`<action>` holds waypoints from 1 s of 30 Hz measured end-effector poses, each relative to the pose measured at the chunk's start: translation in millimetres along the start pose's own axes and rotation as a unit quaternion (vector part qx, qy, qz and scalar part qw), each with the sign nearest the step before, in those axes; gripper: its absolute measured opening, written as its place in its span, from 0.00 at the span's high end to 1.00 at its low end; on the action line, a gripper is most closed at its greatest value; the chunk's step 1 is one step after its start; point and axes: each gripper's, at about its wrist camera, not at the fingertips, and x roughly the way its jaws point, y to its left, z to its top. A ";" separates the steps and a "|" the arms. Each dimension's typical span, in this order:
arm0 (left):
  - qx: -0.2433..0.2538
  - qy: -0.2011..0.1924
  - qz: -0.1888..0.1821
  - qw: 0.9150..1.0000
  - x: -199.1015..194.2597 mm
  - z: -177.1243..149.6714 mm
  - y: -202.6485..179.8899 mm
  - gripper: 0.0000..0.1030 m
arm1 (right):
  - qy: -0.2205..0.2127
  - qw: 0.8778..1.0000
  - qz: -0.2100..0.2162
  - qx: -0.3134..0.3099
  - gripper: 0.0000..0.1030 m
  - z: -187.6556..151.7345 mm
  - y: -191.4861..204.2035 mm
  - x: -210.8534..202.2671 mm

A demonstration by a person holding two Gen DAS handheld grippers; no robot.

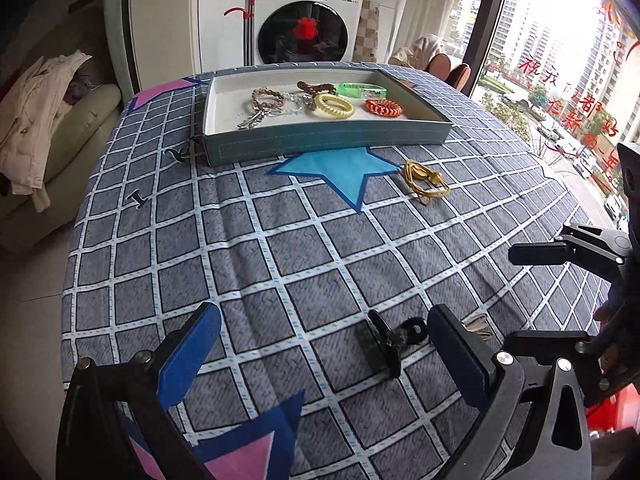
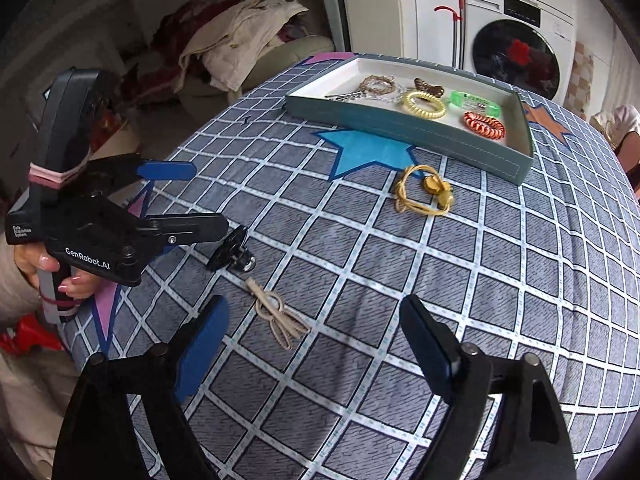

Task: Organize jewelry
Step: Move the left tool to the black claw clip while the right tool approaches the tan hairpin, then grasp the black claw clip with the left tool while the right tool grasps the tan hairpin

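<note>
A grey-blue tray (image 1: 320, 142) (image 2: 420, 136) with a white inside stands at the far side of the checked tablecloth and holds several bracelets and coil hair ties. A gold cord bracelet (image 1: 425, 181) (image 2: 424, 192) lies on the cloth in front of it. A black clip (image 1: 394, 340) (image 2: 234, 254) lies between my left gripper's fingers. A beige hair tie (image 2: 280, 314) (image 1: 478, 326) lies in front of my right gripper. My left gripper (image 1: 324, 354) (image 2: 188, 200) is open and empty. My right gripper (image 2: 316, 350) (image 1: 536, 294) is open and empty.
The checked tablecloth (image 1: 280, 248) covers a table. A washing machine (image 1: 306, 20) stands behind the tray. A sofa with clothes (image 1: 48, 120) is to the left. A window (image 1: 560, 80) is to the right.
</note>
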 end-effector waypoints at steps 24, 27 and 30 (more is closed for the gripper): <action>0.013 0.016 0.049 0.999 12.9 -12.2 -10.3 0.26 | 0.018 0.996 -0.013 -0.092 0.61 -0.2 40.8 31.6; 0.012 0.012 0.050 0.999 11.7 -11.8 -10.4 0.41 | 0.016 0.996 -0.020 -0.089 0.80 0.8 41.2 31.9; 0.009 0.009 0.050 0.999 10.5 -11.4 -8.8 0.58 | 0.014 0.996 -0.024 -0.089 0.80 0.1 42.4 31.3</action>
